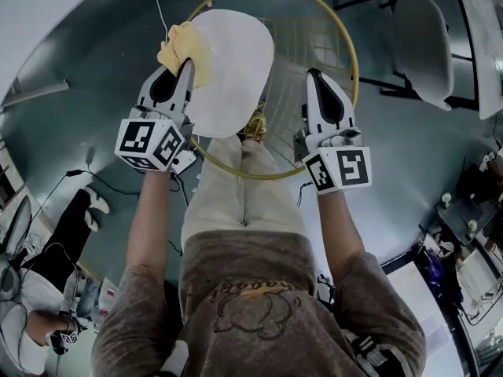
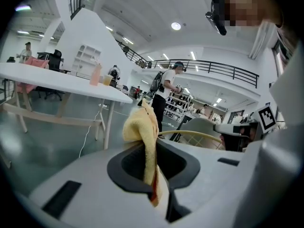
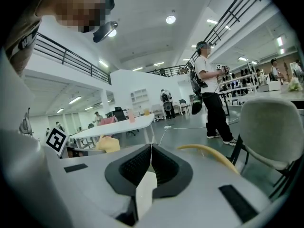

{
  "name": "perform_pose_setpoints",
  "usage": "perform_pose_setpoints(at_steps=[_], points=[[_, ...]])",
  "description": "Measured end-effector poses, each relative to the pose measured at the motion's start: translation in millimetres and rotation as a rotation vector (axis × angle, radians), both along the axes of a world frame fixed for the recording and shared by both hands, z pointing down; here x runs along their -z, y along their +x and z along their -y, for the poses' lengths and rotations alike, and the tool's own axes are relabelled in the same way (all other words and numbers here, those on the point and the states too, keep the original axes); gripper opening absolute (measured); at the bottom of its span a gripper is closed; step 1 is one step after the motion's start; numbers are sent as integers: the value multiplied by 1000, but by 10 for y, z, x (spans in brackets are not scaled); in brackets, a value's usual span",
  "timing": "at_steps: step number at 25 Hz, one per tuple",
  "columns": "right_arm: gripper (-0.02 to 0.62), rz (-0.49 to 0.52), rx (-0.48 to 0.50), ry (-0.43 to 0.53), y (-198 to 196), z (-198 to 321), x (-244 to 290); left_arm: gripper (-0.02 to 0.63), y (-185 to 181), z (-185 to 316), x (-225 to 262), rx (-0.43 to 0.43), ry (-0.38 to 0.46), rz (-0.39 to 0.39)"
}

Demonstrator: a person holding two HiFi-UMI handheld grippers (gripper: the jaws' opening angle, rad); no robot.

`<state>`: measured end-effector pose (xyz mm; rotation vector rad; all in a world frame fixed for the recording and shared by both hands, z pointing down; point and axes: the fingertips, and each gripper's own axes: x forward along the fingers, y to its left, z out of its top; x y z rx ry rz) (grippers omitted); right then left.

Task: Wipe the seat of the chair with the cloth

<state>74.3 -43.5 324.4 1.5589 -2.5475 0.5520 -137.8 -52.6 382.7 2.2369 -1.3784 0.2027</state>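
Note:
The chair has a white oval seat (image 1: 232,69) inside a yellow ring frame (image 1: 346,45). A yellow cloth (image 1: 182,49) hangs over the seat's left edge, pinched in my left gripper (image 1: 187,67). In the left gripper view the cloth (image 2: 141,129) stands up from between the shut jaws of the left gripper (image 2: 148,148). I cannot tell whether the cloth touches the seat. My right gripper (image 1: 313,75) is over the wire frame to the right of the seat. It is shut with nothing in it, as the right gripper view (image 3: 151,148) shows. That view also catches the cloth (image 3: 108,144).
A second white chair (image 1: 424,42) with a dark frame stands at the far right by a table edge (image 1: 481,45). Cables trail over the grey floor (image 1: 94,116). A seated person (image 1: 55,242) is at the lower left. A person with a backpack (image 3: 211,89) stands beyond; a long white table (image 2: 61,82) is nearby.

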Motion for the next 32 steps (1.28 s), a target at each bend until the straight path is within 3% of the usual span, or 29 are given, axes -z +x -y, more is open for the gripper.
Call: perform_pose_setpoints(at_steps=[4, 13, 20, 32], points=[[29, 9, -17, -11, 66, 75, -26, 48, 124, 87, -259, -31, -34, 7], [29, 15, -12, -37, 56, 149, -150, 48, 690, 236, -897, -126, -151, -54], [29, 18, -15, -56, 67, 212, -267, 48, 1164, 408, -1382, -254, -200, -27], [28, 33, -45, -82, 95, 295, -403, 48, 1674, 613, -1878, -343, -318, -49]])
